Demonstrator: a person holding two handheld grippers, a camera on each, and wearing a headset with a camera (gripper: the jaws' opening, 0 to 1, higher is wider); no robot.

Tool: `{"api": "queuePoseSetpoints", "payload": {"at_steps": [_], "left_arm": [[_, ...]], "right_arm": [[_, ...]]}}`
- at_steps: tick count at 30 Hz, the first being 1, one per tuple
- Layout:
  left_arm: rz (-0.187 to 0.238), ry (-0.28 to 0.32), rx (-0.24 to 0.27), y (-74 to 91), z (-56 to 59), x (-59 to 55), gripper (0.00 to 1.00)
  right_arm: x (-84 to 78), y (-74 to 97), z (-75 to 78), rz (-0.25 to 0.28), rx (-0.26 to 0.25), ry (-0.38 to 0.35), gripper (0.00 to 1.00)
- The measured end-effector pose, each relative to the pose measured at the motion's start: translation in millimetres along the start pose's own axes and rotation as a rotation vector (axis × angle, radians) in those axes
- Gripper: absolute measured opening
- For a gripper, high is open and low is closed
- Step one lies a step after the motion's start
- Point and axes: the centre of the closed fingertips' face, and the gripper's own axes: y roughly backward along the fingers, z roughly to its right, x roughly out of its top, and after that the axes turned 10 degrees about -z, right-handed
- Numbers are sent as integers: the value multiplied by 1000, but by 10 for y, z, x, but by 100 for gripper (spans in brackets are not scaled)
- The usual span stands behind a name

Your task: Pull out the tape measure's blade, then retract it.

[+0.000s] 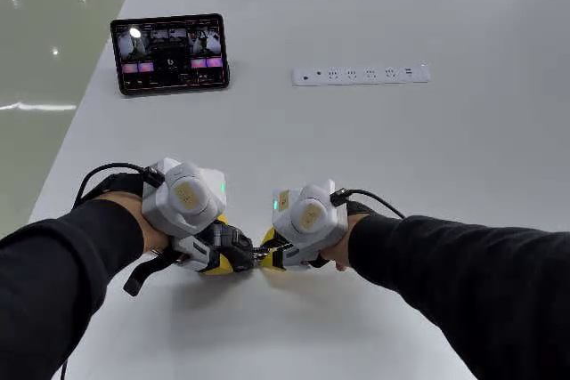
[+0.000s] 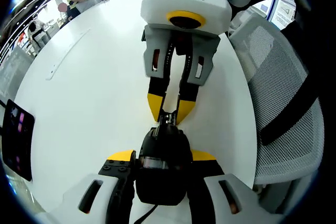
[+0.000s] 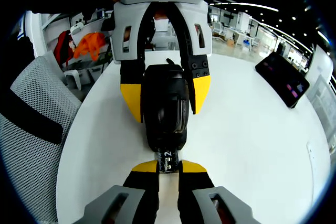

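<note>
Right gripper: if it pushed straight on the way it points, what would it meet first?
Probably the tape measure's black case, just beyond the blade the right gripper pinches, clamped in the left gripper.

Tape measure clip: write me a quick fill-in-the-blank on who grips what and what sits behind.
The left gripper is shut on the tape measure, whose case is ____.
The right gripper, with ____ jaw tips, pinches the blade close to the case.
In the head view the tablet stands ____ of the power strip.
Missing words: black; yellow; left.
</note>
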Motion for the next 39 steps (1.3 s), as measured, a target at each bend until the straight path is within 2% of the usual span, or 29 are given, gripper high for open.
{"api": "queuePoseSetpoints", "payload": {"at_steps": [2, 4, 6, 18, 39], "left_arm": [[2, 0, 1, 0, 1, -1, 34], [2, 0, 1, -2, 4, 2, 34], [2, 5, 2, -4, 1, 3, 34], [-3, 10, 6, -10, 1, 6, 34], [0, 13, 7, 3, 5, -9, 34]], "right_arm": [[-18, 10, 0, -2, 6, -13, 9], [-35, 22, -6, -1, 32, -81, 9], [-46, 30, 8, -8, 29, -54, 9], [-126, 76, 18, -15, 21, -43, 10], [-257, 170, 37, -32, 27, -60, 10]]}}
